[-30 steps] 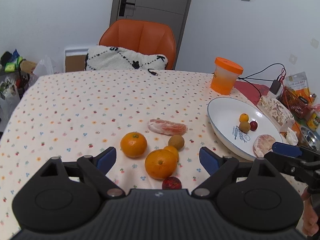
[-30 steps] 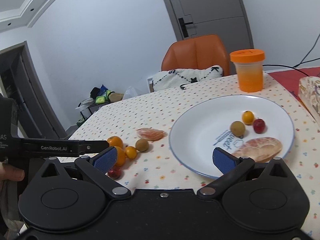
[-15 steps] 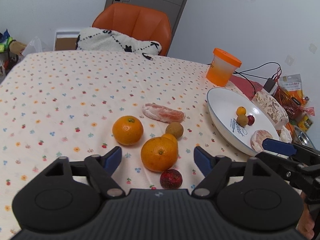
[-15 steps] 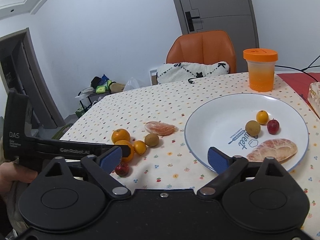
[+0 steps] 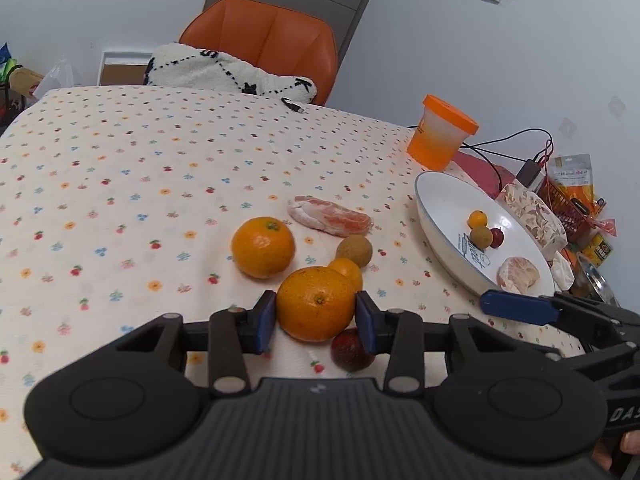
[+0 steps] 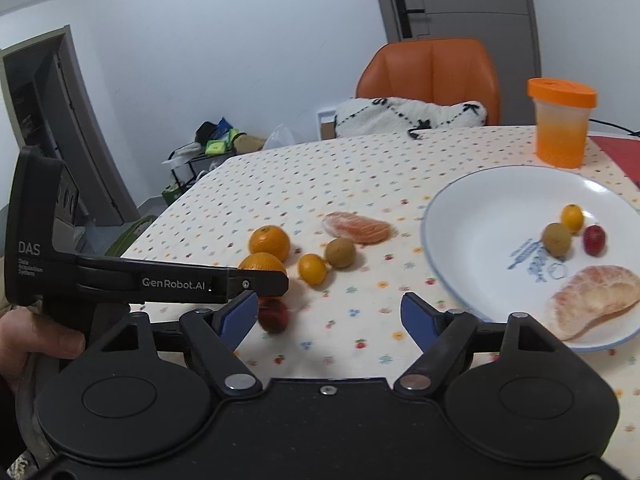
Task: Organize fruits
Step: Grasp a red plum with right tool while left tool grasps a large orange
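My left gripper [image 5: 316, 320] is shut on a large orange [image 5: 316, 304], its blue pads against both sides, low over the flowered tablecloth. Around it lie a second orange [image 5: 263, 247], a small kumquat [image 5: 348, 272], a brown round fruit [image 5: 354, 250], a peeled citrus segment [image 5: 330, 220] and a dark red fruit [image 5: 350, 350]. The white plate [image 5: 440, 216] to the right holds a kumquat, a brown fruit, a red fruit and a peeled segment [image 5: 518, 276]. My right gripper [image 6: 328, 316] is open over bare cloth, left of the plate [image 6: 480, 220], with nothing between its fingers.
An orange-lidded cup [image 5: 440, 140] stands behind the plate. Cables, a wrapped loaf [image 5: 532, 212] and snack bags crowd the right table edge. An orange chair [image 5: 260, 36] with a white cushion sits at the far side. A hand [image 6: 36, 340] holds the left gripper's handle.
My left gripper moved forward and down, and its fingers shut on the large orange. The right gripper drifted left, toward the loose fruits, and stayed open.
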Demonstrator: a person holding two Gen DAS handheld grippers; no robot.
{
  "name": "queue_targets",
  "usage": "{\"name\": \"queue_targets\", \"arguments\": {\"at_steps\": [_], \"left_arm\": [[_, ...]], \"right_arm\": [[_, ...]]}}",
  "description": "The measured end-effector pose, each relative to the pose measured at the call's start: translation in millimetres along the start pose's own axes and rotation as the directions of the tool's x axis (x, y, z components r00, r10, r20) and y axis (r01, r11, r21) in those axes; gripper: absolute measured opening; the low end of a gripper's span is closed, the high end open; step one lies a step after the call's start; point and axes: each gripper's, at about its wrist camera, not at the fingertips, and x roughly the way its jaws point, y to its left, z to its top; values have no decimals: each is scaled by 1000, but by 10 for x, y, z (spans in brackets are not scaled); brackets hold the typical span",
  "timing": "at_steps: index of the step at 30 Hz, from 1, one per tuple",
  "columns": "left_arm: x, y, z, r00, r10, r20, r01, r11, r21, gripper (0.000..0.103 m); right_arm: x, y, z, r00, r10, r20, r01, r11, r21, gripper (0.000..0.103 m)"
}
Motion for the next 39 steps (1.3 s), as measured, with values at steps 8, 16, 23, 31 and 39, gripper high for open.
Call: {"name": "queue_targets", "arguments": {"at_steps": [8,16,23,31,39], "left_arm": [[-142,141,-9,999,30,16,-30,999,-19,41],[-295,250,1,997,67,34,-67,998,-23,41],[-381,315,5,994,99,47,-97,995,-31,41],[-376,233,45,994,95,51,-95,995,-15,41],[-324,54,111,996,72,58,-73,997,25,41]], "right_arm": [[192,127,-36,998,38,-47,-39,999,-7,62],[347,231,-31,996,57,-63,-58,998,-20,58],[493,342,-34,996,49,-74,-55,996,-73,39],[390,299,9,998,40,-58,-45,996,-77,23],[173,154,92,1000,18,-3,-18,998,-60,23]]}}
